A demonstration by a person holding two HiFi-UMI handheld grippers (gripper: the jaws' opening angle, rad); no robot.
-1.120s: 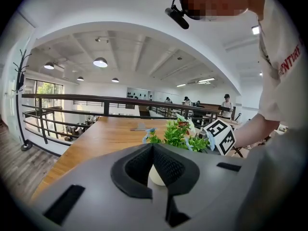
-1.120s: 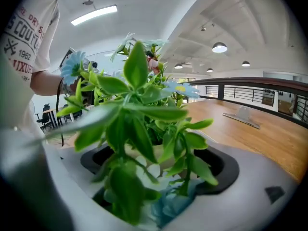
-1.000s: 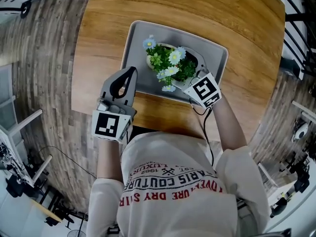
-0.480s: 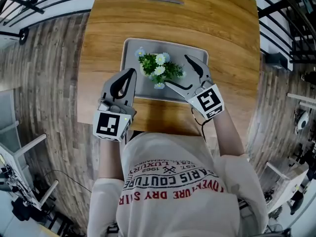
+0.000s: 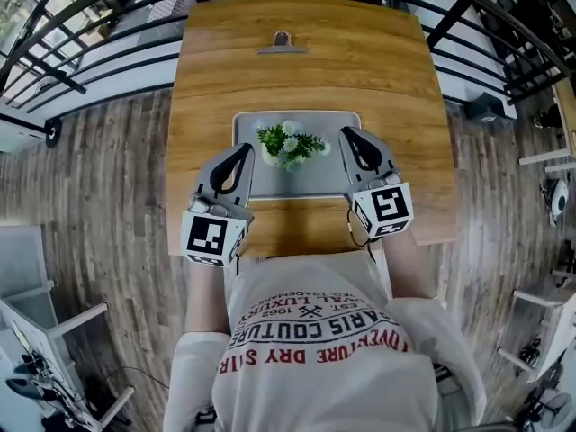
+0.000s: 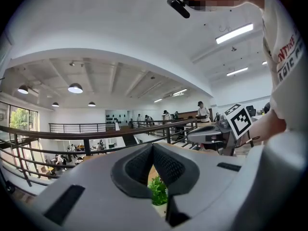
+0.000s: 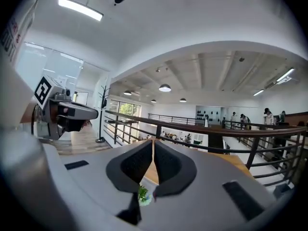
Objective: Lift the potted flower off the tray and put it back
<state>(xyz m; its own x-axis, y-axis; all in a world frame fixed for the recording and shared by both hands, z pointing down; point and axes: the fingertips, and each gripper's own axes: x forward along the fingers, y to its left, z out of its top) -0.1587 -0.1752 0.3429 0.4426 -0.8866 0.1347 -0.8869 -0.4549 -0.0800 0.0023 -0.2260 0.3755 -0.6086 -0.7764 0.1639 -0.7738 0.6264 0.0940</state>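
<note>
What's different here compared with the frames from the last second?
The right gripper, which stood open around the potted flower, has drawn back off it toward the person and shut its jaws empty. The flower remains on the tray; the left gripper stays shut.

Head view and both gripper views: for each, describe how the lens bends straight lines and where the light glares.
Head view: the table has bulging edges; light even, no glare. Left gripper view: black round border, the railing arcs, a ceiling light glares upper right. Right gripper view: same border and bowed railing, glare upper left, the flower soft.
</note>
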